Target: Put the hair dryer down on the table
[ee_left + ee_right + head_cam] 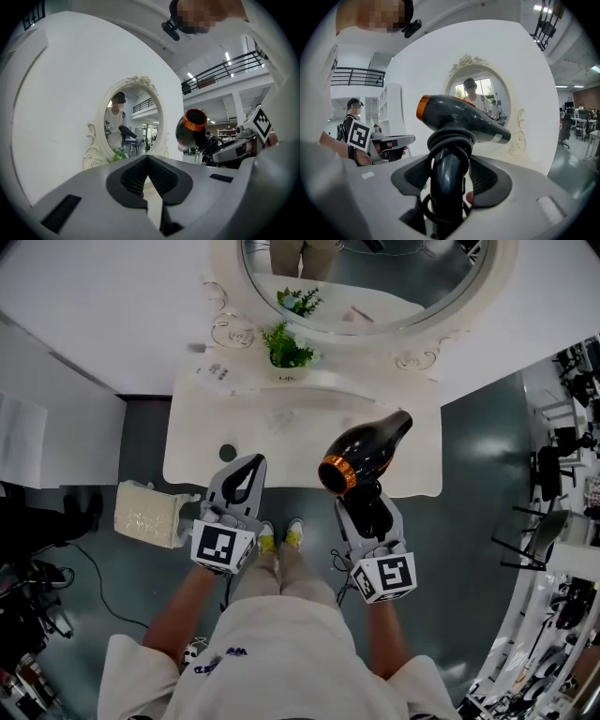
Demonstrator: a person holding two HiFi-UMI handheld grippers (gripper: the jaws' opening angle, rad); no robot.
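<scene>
A black hair dryer with an orange ring at its rear hangs above the front right part of the white dressing table. My right gripper is shut on its handle, nozzle aimed toward the mirror. In the right gripper view the pads clamp the handle, and the cord is wound round it under the dryer's body. My left gripper hovers over the table's front left edge, shut, with nothing in it. In the left gripper view its tips meet, and the hair dryer shows to the right.
An oval mirror in a white ornate frame stands behind the table, with a small potted plant before it. A small dark round thing lies at the table's front left. A beige cushion sits on the floor at left; a chair at right.
</scene>
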